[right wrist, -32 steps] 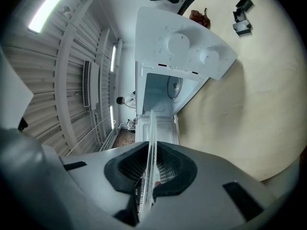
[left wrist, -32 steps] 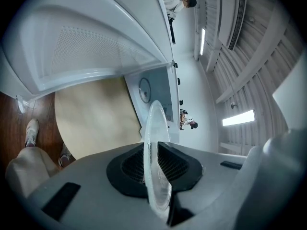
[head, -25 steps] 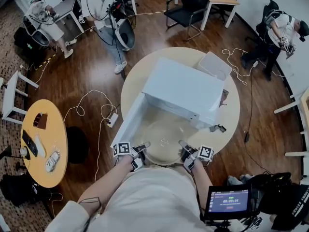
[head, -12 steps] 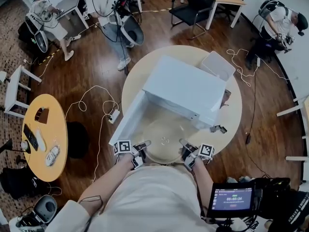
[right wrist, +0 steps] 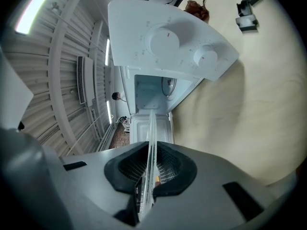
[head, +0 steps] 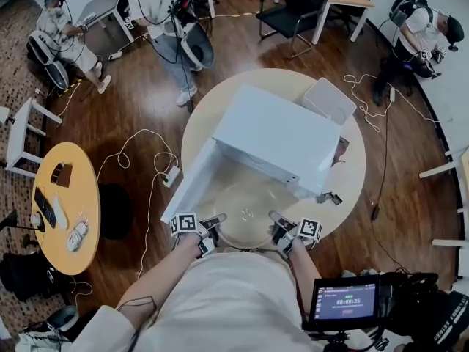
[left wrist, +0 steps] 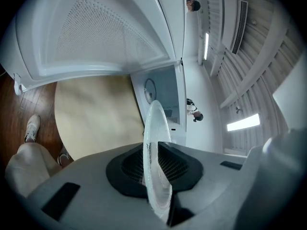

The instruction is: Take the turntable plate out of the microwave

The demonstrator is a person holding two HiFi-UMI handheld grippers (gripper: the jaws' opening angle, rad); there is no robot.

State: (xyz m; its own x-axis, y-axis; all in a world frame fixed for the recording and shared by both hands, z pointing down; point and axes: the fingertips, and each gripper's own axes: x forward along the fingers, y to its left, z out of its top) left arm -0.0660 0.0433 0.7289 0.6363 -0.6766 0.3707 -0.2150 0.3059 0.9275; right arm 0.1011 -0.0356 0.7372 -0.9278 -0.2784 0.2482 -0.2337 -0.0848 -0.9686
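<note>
Both grippers are on the plate [head: 246,229] now, one on each side. The left gripper [head: 215,220] pinches the near-left rim, its dark pads pressed on the glass with the disc edge-on between them. The right gripper [head: 275,218] does the same on the near-right rim, its jaws nearly together on that thin edge.

The plate is a clear round glass disc, see-through enough that the pale table [head: 344,174] shows beneath it. There's a small raised mark at its centre and a finely textured band along the rim. It sits level, just in front of the white microwave [head: 275,134], with its far edge at the cavity mouth. The door [head: 192,182] hangs wide open on the left. Two round knobs [right wrist: 165,41] show on the front panel.
</note>
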